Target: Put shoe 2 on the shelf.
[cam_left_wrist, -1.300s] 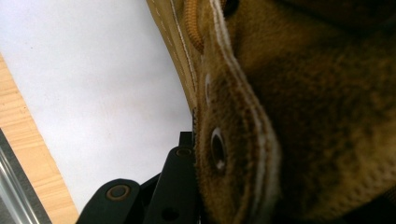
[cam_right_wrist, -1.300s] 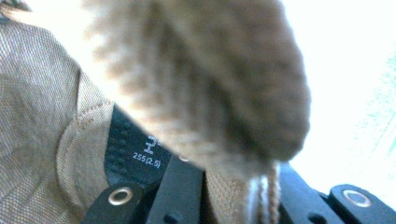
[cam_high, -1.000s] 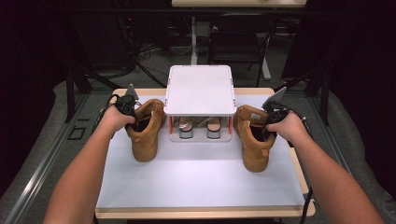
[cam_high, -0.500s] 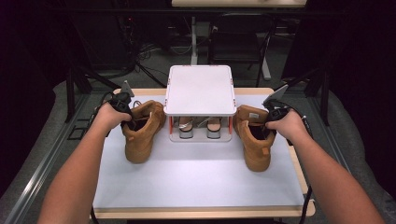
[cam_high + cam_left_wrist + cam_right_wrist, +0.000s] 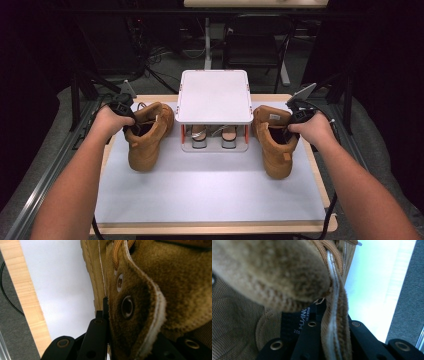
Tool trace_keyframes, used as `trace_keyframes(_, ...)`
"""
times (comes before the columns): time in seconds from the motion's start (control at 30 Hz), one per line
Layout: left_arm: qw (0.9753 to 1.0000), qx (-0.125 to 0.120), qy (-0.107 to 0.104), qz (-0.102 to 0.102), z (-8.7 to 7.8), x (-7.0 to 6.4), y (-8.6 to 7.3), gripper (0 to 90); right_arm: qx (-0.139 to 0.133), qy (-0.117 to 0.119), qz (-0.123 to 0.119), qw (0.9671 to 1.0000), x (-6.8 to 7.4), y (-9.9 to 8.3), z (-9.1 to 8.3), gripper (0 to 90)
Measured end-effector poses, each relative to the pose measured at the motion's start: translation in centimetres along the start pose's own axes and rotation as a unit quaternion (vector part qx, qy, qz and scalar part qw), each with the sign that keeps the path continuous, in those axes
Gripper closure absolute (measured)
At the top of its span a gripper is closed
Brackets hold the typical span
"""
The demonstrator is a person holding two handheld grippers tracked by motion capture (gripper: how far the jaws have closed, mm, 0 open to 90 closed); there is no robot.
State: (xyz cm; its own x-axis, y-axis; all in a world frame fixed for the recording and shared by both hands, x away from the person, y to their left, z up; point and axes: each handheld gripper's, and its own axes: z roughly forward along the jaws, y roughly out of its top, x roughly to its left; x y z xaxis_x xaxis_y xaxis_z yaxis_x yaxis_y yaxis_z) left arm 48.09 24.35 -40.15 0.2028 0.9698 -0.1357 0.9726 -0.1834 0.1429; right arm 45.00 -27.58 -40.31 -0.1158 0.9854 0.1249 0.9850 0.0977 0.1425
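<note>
Two tan suede boots stand on the white table mat (image 5: 210,185), one on each side of a small white rack. My left gripper (image 5: 124,113) is shut on the collar of the left boot (image 5: 146,136); in the left gripper view its jaws clamp the eyelet flap (image 5: 135,315). My right gripper (image 5: 296,120) is shut on the collar of the right boot (image 5: 272,145); in the right gripper view the white-edged collar rim (image 5: 334,322) runs between the black jaws. Both boots point their toes toward the table's near edge.
The white two-level rack (image 5: 214,95) stands at the back centre, with a pair of sandals (image 5: 214,135) on its lower shelf. Wooden table edges (image 5: 210,229) frame the mat. Dark floor, cables and stands lie beyond the table.
Both boots have shifted outward, away from the rack, with the grippers still clamped on their collars. The left boot has turned slightly.
</note>
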Motion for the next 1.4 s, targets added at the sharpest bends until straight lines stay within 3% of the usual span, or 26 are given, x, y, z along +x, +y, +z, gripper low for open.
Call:
trace_keyframes(0.37, 1.0, -0.008, 0.004, -0.003, -2.2, 0.3, -0.5, 85.4, -0.007, -0.012, -0.001, 0.9999, 0.2, 0.0, -3.0, 86.3)
trace_keyframes(0.47, 0.9998, -0.015, 0.005, -0.008, -2.7, 0.3, -0.6, 85.3, -0.02, -0.011, 0.007, 0.9997, 0.4, -0.1, -3.3, 86.3)
trace_keyframes(0.73, 0.9999, -0.01, 0.006, -0.007, -3.7, 0.6, -0.8, 85.3, -0.014, -0.018, 0.0, 0.9997, 0.3, 0.0, -4.8, 86.3)
trace_keyframes(1.13, 0.9998, -0.014, 0.007, -0.013, -4.7, 1.2, -1.0, 85.2, -0.027, -0.015, 0.006, 0.9995, 0.2, 0.1, -6.2, 86.2)
trace_keyframes(1.4, 0.9996, -0.022, 0.009, -0.014, -6.7, 0.9, -0.4, 85.1, -0.039, -0.014, 0.004, 0.9991, 0.2, 0.5, -8.8, 86.1)
